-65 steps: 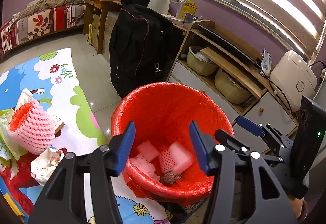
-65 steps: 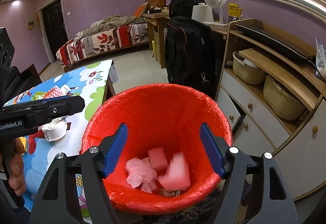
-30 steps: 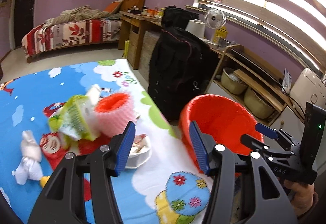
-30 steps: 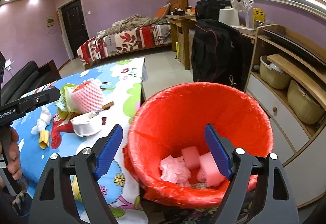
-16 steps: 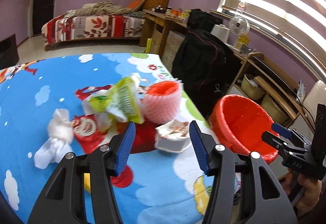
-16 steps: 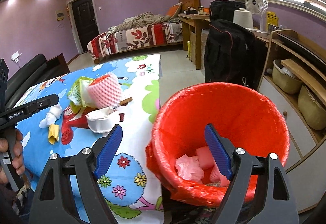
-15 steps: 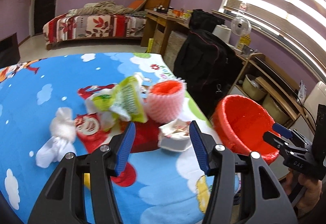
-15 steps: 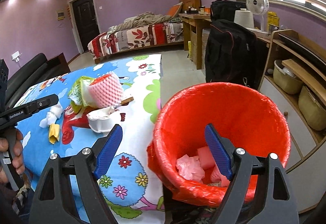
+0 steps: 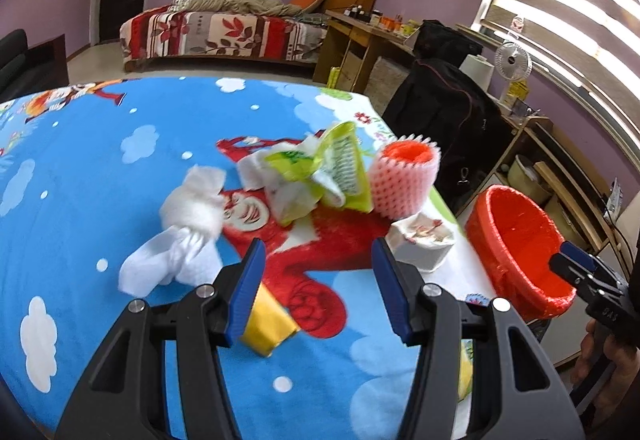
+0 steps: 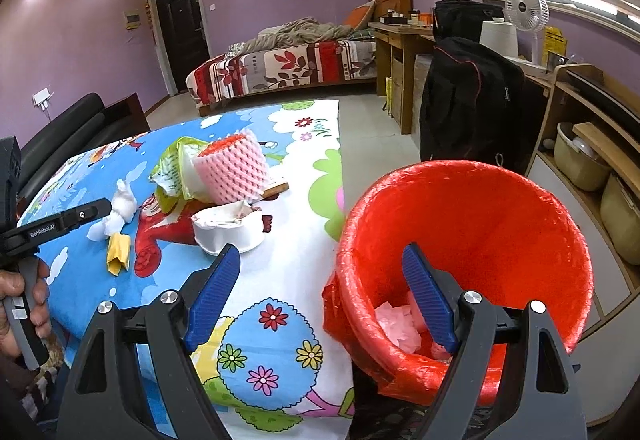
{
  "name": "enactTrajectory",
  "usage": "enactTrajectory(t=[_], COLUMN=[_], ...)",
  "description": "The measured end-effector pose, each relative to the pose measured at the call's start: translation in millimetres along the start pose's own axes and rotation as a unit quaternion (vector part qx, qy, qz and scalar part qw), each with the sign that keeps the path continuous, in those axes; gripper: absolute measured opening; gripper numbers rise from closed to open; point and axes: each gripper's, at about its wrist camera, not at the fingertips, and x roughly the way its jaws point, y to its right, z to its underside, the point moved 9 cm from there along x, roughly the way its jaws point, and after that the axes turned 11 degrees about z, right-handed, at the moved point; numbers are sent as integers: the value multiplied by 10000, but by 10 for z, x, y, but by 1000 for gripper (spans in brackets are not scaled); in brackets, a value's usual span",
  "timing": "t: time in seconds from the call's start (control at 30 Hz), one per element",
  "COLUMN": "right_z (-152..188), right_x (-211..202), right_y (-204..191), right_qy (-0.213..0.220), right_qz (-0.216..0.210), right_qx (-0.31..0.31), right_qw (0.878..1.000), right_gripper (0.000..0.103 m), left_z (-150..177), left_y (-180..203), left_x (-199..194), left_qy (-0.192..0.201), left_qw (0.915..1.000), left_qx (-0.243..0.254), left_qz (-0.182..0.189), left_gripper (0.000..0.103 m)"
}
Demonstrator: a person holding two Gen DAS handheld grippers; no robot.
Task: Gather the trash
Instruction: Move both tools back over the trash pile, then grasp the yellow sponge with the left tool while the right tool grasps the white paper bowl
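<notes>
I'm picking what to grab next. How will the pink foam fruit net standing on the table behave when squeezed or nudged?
The pink foam fruit net is an open mesh sleeve, so it probably collapses under the pads and weighs little. It stands on end as a hollow tube, so a nudge may tip it and let it roll. It leans against the green wrapper, which may shift too.

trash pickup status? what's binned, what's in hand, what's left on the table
Done: some pink foam pieces already lie in the red bin.
In hand: nothing. The left gripper and the right gripper are both open and empty.
Left on the table: white tissue, yellow scrap, green wrapper, pink foam net, white cup.
</notes>
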Motion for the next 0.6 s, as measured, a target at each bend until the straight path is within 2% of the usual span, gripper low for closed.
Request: enactTrajectory(t=[0.1, 0.17, 0.23, 0.33, 0.6], right_z=[2, -7, -12, -8, 21], right_x=[15, 25, 39, 65, 110], right_y=[-42, -77, -121, -188, -322], right_qy=[-15, -16, -19, -41, -100], right_qz=[-33, -54, -78, -119, -195], right_qx=[-24, -42, -67, -113, -201], right_qw=[10000, 10000, 9999, 9999, 9996], right_gripper=[79, 83, 83, 83, 83], left_z=[51, 82, 117, 173, 383], left_y=[-71, -109, -154, -210, -330], left_x=[13, 25, 39, 69, 246], left_qy=[-72, -122, -191, -289, -763], left_qw=[9999, 9998, 9995, 9989, 9945], left_qx=[-48, -86, -121, -203, -356], left_qz=[-64, -118, -214, -305, -620], left_gripper=[53, 53, 57, 58, 61])
